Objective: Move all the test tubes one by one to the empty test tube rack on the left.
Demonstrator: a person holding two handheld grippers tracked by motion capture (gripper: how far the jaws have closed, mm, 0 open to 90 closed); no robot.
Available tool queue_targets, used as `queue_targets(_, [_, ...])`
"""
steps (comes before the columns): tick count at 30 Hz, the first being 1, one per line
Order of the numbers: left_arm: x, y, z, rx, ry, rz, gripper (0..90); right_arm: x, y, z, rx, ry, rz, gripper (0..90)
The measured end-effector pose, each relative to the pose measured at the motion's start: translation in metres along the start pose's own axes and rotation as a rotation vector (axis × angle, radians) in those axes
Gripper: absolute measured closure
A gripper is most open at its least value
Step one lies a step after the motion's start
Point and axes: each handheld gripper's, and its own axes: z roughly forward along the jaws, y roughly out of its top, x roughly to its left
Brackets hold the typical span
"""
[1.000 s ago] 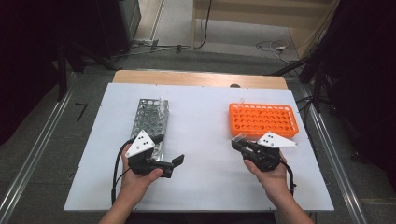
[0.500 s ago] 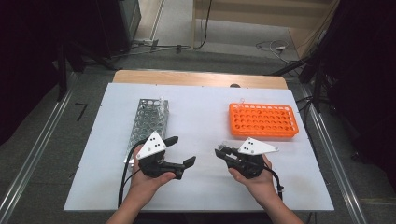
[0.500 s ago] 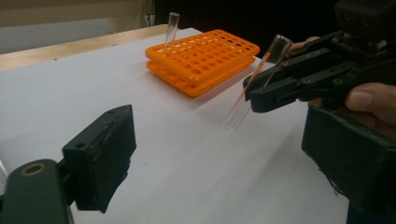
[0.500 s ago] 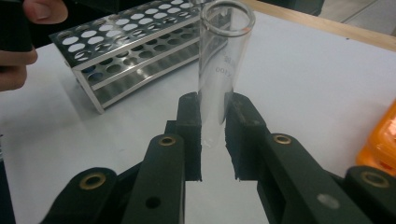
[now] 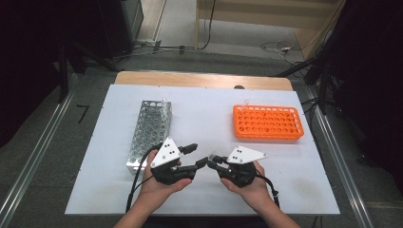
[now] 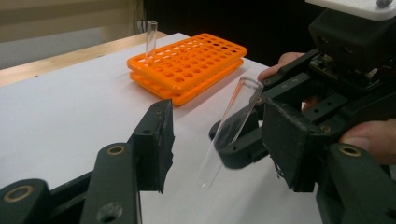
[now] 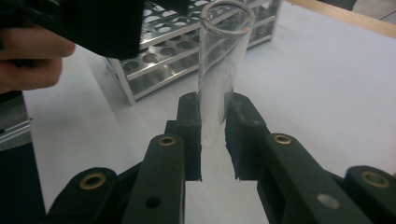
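Tube: clear glass tube [image 7: 219,70] pinched low on its body by right gripper [image 5: 212,162]; open mouth up, rounded end hanging free below jaws, tilted; sits centre of left gripper view, lower middle of high view.
Why held so: grip near the closed end leaves the upper length bare, likely so the other gripper can take it there — reads as a hand-over.
Right gripper jaws: pressed on the tube from both sides, glass between pads.
Left gripper [image 5: 199,156]: jaws spread wide, nothing between them; tube [image 6: 229,130] lies in the gap ahead, not touched yet.
Hand pose: both hands [image 5: 161,187] low at bottom centre of high view, grippers pointed inward at each other, tips near, not meeting.
Orange rack [image 5: 268,122]: upper right of table [image 5: 209,114], one tube [image 6: 150,38] standing at its far corner.
Metal rack [image 5: 148,133]: left of centre, just beside left gripper.
Next, judged: left closes on bare upper part, right lets go.
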Motion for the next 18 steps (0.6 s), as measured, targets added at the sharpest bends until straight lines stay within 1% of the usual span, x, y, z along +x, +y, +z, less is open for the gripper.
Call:
queue_targets(2, [-0.002, 0.000, 0.002, 0.008, -0.009, 0.010, 46.8, 0.004, 0.001, 0.001, 0.008, 0.015, -0.007, 74.3])
queue_targets(6, [-0.006, -0.001, 0.005, 0.009, -0.027, 0.026, 53.5, 0.011, 0.004, 0.003, 0.011, 0.035, -0.025, 74.3])
queue_targets(9, [-0.008, -0.001, 0.006, 0.009, -0.027, 0.043, 60.7, 0.013, 0.005, 0.004, 0.011, 0.045, -0.028, 74.3])
queue_targets(12, [-0.009, -0.001, 0.006, 0.011, -0.036, 0.051, 66.6, 0.014, 0.005, 0.005, 0.014, 0.054, -0.028, 74.3])
queue_targets(15, [-0.010, -0.002, 0.007, 0.018, -0.042, 0.060, 70.8, 0.014, 0.005, 0.006, 0.018, 0.061, -0.031, 74.3])
queue_targets(18, [-0.012, -0.002, 0.007, 0.018, -0.035, 0.069, 71.6, 0.015, 0.005, 0.007, 0.021, 0.065, -0.030, 74.3])
